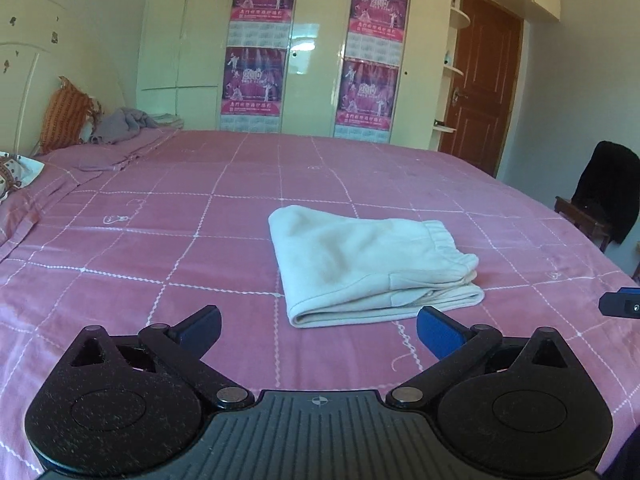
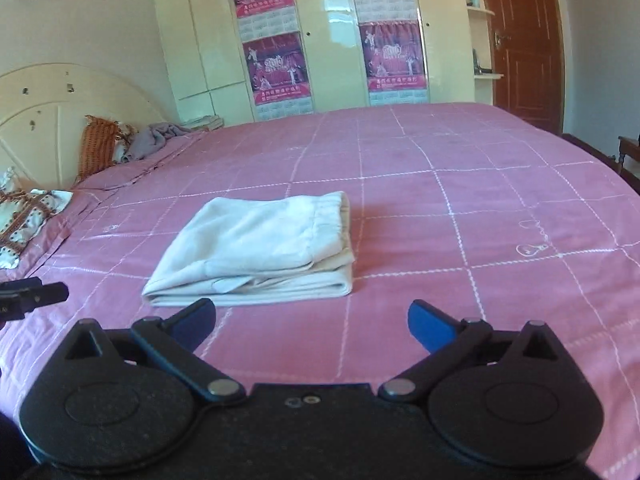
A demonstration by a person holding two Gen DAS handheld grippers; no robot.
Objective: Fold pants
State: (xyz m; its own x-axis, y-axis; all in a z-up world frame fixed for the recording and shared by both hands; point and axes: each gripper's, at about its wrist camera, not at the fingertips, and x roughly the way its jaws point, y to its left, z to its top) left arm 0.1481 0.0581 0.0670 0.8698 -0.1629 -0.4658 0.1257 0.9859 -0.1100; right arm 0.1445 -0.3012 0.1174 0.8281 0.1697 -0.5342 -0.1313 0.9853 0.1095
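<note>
White pants [image 1: 372,268] lie folded in a compact stack on the pink bed [image 1: 160,240], the elastic waistband at the right side. My left gripper [image 1: 318,326] is open and empty, just in front of the stack's near edge, above the sheet. In the right wrist view the same folded pants [image 2: 260,248] lie ahead and a little left. My right gripper [image 2: 312,320] is open and empty, close to the stack's near edge. The right gripper's tip [image 1: 620,303] shows at the right edge of the left wrist view; the left gripper's tip [image 2: 32,294] shows at the left edge of the right wrist view.
Pillows [image 1: 64,116] and a purple cloth [image 1: 124,124] lie at the headboard end, far left. A wardrobe [image 1: 316,48] with posters stands behind the bed. A chair with a dark garment [image 1: 608,196] stands at the right, near a brown door [image 1: 480,80].
</note>
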